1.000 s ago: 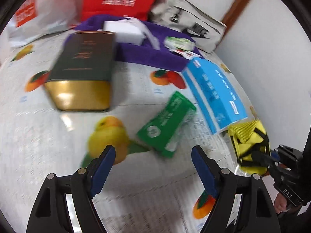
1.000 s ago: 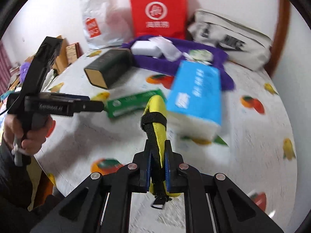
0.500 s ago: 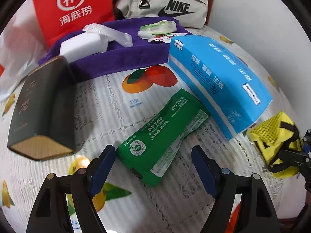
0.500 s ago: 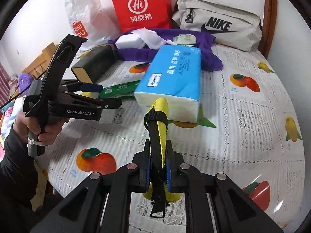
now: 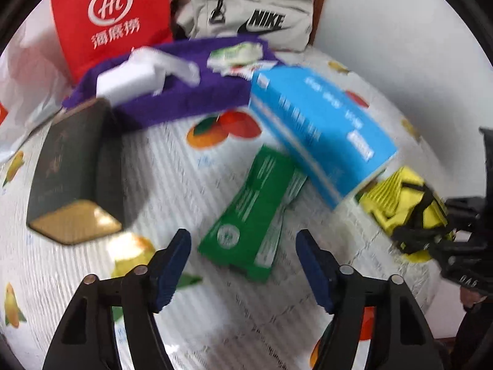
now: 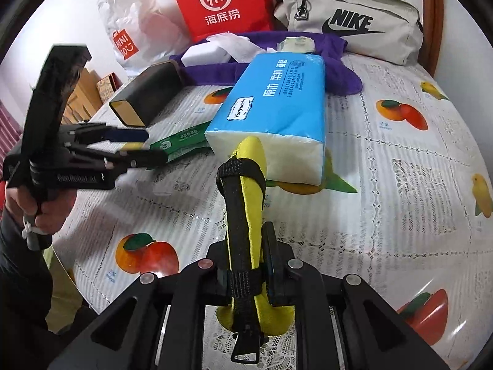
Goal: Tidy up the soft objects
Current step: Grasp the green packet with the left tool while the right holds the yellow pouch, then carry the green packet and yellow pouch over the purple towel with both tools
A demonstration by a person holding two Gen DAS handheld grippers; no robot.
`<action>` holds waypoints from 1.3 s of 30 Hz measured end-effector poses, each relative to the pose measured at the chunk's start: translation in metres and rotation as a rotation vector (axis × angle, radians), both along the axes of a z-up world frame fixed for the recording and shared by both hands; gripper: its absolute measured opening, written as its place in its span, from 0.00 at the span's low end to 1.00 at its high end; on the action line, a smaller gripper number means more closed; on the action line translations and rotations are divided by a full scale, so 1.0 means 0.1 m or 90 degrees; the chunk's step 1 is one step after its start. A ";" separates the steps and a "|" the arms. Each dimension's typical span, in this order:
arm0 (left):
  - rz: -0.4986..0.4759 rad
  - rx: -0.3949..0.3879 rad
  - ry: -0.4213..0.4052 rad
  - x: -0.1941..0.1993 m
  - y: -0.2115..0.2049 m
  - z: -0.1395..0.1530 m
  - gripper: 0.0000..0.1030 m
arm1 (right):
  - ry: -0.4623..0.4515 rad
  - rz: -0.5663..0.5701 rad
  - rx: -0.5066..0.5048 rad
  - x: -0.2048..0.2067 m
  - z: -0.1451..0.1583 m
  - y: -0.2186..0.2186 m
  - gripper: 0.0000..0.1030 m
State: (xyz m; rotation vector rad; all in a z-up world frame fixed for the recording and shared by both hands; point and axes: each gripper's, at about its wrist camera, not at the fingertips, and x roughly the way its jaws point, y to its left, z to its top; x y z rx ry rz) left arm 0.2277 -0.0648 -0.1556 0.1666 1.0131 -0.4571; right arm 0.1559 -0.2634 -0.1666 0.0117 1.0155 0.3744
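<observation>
A green soft pack (image 5: 255, 212) lies on the fruit-print tablecloth, its near end just ahead of my left gripper (image 5: 243, 240). The jaws are closing, and the pads stand apart from the pack on either side. A blue tissue pack (image 5: 317, 129) lies to the right of it, partly over its far end. My right gripper (image 6: 245, 256) is shut on a yellow mesh pouch (image 6: 249, 166) with a black strap, and the pouch tip is close to the white end of the blue tissue pack (image 6: 277, 104). The left gripper (image 6: 144, 148) shows at the left of the right wrist view, by the green pack (image 6: 181, 145).
A dark box with a gold end (image 5: 71, 166) lies at the left. Behind it a purple cloth (image 5: 185, 101) carries a white block (image 5: 126, 80) and small packets. A red bag (image 5: 111, 18), a grey Nike bag (image 5: 246, 18) and a white plastic bag (image 6: 132, 24) line the wall.
The left view has rolled and shifted, so the green pack now lies nearly straight ahead between the fingers, which stand closer together. The right gripper has sunk with the yellow pouch toward the blue pack.
</observation>
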 end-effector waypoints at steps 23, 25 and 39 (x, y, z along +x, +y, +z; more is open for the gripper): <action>0.027 0.037 -0.005 -0.02 -0.11 -0.20 0.24 | -0.004 -0.007 -0.009 0.03 -0.14 0.08 0.18; 0.057 0.035 -0.001 -0.12 0.05 -0.19 0.24 | -0.006 -0.016 0.003 0.03 -0.16 0.06 0.19; 0.257 -0.034 0.015 -0.47 1.13 -0.20 0.19 | -0.017 -0.034 -0.010 0.05 -0.16 0.11 0.13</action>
